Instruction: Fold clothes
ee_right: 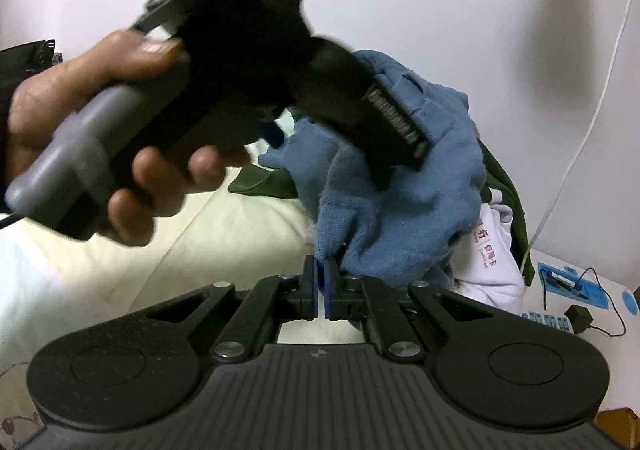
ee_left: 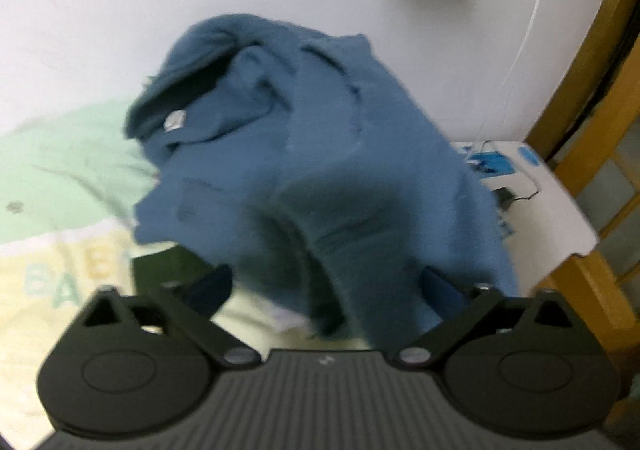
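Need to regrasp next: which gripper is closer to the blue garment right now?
Right. The right gripper is shut on an edge of the blue garment; the left gripper is open, with the cloth hanging between its fingers.

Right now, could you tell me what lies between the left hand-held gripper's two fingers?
In the left wrist view, blue garment cloth hangs between the open left hand-held gripper's fingers; neither pad visibly presses it.

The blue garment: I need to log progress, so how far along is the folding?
Done: nothing looks folded; the blue garment hangs bunched. In hand: the right gripper pinches its edge, while the left gripper stands open with cloth between its fingers. Left: every fold, plus the white garment and dark green one heaped behind.
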Action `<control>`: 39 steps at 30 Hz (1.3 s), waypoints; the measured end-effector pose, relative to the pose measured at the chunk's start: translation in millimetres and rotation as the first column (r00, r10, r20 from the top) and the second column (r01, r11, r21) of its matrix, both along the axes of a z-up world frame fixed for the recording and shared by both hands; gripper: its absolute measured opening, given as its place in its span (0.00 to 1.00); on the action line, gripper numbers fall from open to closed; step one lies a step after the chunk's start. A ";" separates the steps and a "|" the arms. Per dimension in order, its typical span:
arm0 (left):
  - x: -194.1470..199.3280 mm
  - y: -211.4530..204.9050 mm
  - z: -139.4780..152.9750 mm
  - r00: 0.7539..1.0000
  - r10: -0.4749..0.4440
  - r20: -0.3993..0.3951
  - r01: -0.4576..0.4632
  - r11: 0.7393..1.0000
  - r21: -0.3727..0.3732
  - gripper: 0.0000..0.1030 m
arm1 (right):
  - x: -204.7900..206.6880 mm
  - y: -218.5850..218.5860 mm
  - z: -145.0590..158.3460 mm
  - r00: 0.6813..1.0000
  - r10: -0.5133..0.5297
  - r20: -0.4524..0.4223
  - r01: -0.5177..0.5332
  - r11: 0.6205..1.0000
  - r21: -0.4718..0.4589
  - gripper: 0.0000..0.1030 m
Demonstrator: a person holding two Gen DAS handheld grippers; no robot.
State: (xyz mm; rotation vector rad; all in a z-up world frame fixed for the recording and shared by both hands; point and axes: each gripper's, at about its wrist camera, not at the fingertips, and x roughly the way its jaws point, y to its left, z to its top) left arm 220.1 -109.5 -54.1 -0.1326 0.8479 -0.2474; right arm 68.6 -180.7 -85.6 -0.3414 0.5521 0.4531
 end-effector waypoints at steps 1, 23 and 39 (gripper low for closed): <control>1.9 -2.9 1.2 1.000 0.003 0.002 -0.003 1.000 0.008 0.62 | -0.4 -0.5 0.4 1.000 -0.001 -0.002 0.001 1.000 0.003 0.02; -103.8 54.6 29.2 0.989 0.077 0.130 -0.092 0.989 0.112 0.07 | -30.9 7.0 14.4 0.983 -0.183 0.029 0.183 0.983 0.014 0.58; -244.0 170.5 -15.5 0.967 0.254 0.024 -0.255 0.961 0.106 0.06 | -87.5 92.6 -10.8 0.998 0.001 0.066 0.014 0.975 -0.224 0.68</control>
